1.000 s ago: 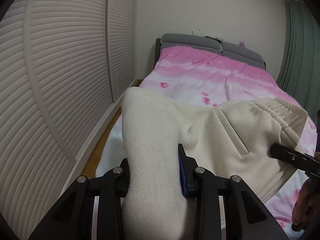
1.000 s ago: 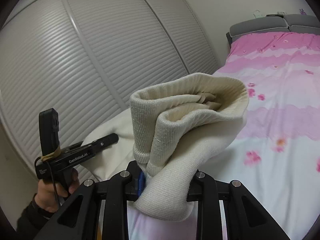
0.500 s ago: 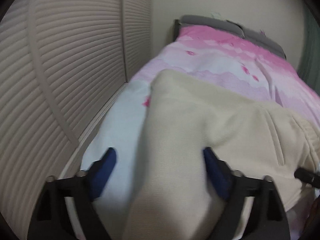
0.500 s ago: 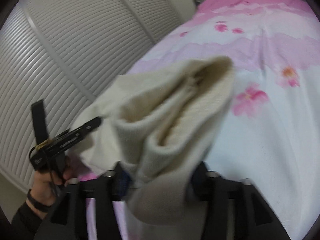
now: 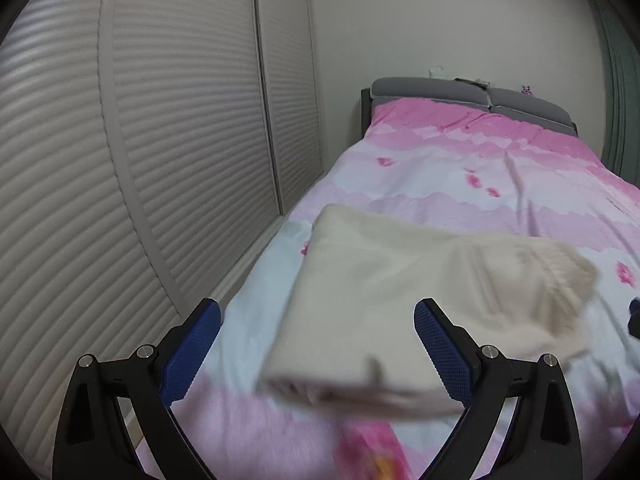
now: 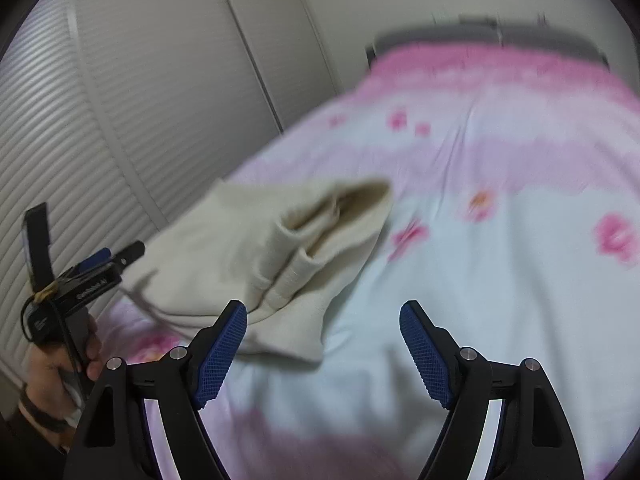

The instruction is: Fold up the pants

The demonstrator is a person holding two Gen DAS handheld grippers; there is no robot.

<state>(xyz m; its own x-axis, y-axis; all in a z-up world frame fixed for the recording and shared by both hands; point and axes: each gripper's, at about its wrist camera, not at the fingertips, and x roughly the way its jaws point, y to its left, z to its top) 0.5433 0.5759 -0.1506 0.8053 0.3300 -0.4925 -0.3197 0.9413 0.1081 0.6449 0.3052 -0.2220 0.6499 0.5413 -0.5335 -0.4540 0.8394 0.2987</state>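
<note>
Folded pants (image 5: 404,300) lie apparently untouched between the opening left tool (image 5: 318,350).

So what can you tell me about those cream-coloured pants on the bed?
The cream knitted pants are soft-looking and lie folded in a flat, thick bundle on the pink flowery bedspread. The ribbed waistband gapes open at one end; stacked layers show at the near edge. Neither gripper touches them; only the bedspread does.

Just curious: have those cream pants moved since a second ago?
Yes. The cream pants dropped out of both opening claws onto the pink bedspread, now lying flat below the headboard.
</note>
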